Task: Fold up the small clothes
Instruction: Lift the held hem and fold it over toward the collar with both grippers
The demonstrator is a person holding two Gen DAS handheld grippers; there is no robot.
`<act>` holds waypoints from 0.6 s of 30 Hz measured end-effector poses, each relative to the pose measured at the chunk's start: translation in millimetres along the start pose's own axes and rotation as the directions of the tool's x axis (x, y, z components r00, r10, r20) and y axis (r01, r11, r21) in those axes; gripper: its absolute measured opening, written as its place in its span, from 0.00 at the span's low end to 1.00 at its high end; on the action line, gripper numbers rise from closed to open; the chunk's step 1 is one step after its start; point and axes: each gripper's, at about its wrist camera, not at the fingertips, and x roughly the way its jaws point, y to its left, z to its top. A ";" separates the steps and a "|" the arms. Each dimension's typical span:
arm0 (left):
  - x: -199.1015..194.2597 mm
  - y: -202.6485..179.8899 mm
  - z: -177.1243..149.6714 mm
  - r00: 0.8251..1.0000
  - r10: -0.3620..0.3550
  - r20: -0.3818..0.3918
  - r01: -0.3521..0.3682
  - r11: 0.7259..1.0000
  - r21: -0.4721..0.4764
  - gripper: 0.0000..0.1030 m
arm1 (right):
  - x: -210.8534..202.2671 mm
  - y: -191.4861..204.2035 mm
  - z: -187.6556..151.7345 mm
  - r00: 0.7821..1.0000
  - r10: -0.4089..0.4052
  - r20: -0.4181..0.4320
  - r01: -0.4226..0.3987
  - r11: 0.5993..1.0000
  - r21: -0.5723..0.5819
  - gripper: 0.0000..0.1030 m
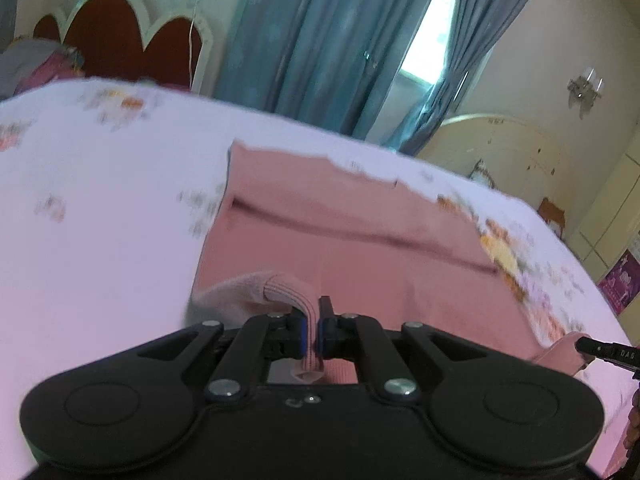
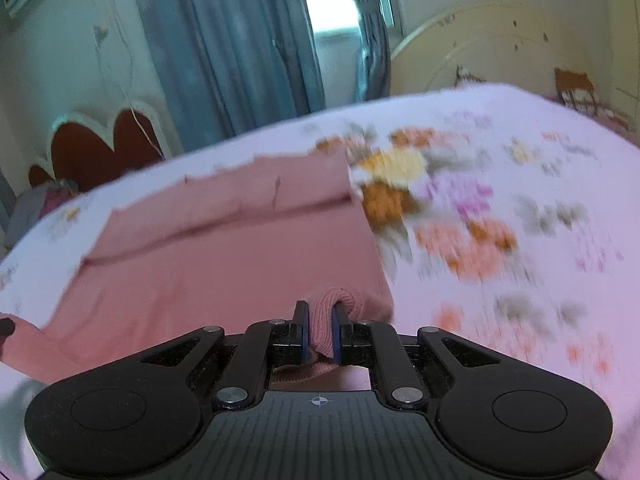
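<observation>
Pink garment (image 1: 340, 240) edge is pinched in left tool (image 1: 312, 332) and right tool (image 2: 320, 332).

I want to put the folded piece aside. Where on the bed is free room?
Bare floral sheet lies right of the pink garment, and more sheet left of it, toward the red headboard. The middle is taken by the garment; a clothes pile crowds the headboard corner.

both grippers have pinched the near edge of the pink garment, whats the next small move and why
Probably carry both near corners up and forward toward the far edge. The left hand-held gripper and right hand-held gripper are each shut on a ribbed fold of the pink garment, whose far part lies flat on the floral bedsheet, so a half fold looks ready.
</observation>
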 end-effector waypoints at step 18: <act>130.7 -1.3 136.0 0.995 0.056 0.088 -0.053 0.998 -0.035 0.05 | 155.9 3.1 150.5 0.995 0.028 0.096 -0.030 0.999 0.023 0.10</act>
